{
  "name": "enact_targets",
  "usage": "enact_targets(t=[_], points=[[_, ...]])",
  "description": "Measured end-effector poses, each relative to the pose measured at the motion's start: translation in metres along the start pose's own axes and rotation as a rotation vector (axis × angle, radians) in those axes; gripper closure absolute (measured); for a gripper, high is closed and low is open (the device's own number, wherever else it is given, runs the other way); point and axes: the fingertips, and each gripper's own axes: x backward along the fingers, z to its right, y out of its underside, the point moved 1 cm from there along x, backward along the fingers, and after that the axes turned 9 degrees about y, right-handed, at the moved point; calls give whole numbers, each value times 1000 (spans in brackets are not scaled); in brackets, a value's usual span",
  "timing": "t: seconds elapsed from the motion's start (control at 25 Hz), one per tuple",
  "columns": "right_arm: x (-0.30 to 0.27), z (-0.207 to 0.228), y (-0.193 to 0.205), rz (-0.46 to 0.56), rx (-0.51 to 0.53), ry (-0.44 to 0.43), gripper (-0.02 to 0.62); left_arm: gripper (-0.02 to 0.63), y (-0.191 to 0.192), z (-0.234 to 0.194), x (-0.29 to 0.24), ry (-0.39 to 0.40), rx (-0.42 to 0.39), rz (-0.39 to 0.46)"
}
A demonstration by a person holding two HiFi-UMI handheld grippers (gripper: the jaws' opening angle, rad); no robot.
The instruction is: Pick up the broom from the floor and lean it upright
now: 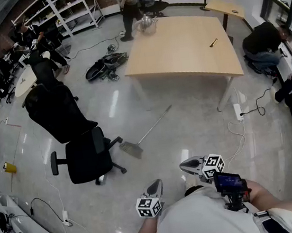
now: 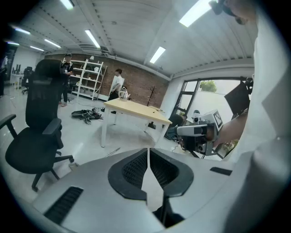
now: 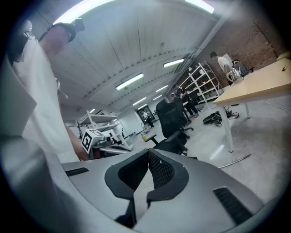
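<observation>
The broom [image 1: 147, 130] lies flat on the grey floor in the head view, its thin handle running up-right toward the table and its brush head beside the black chair. Both grippers hover near my body, well short of it. My left gripper [image 1: 156, 184] is shut and empty, pointing toward the brush head. My right gripper [image 1: 187, 165] is also shut with nothing in it. The left gripper view shows its jaws [image 2: 148, 153] closed, with the broom handle [image 2: 112, 152] far ahead on the floor. Beyond the closed jaws [image 3: 148, 153] of the right gripper view, the handle [image 3: 234, 160] shows as a thin line.
A black office chair [image 1: 82, 148] stands just left of the brush head. A wooden table [image 1: 182, 47] stands beyond the handle. A power strip and cables [image 1: 237, 111] lie to the right, a dark bag [image 1: 106, 66] farther back. People are at the room's edges.
</observation>
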Motion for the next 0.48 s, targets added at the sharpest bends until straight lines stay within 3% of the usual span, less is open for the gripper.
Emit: enact_targets(t=[0.24, 0.48], points=[[9, 47, -27, 17, -3, -17, 580, 586, -37, -4, -49, 16, -77, -17], [-5, 74, -72, 69, 13, -18, 580, 586, -86, -34, -58, -23, -100, 0]])
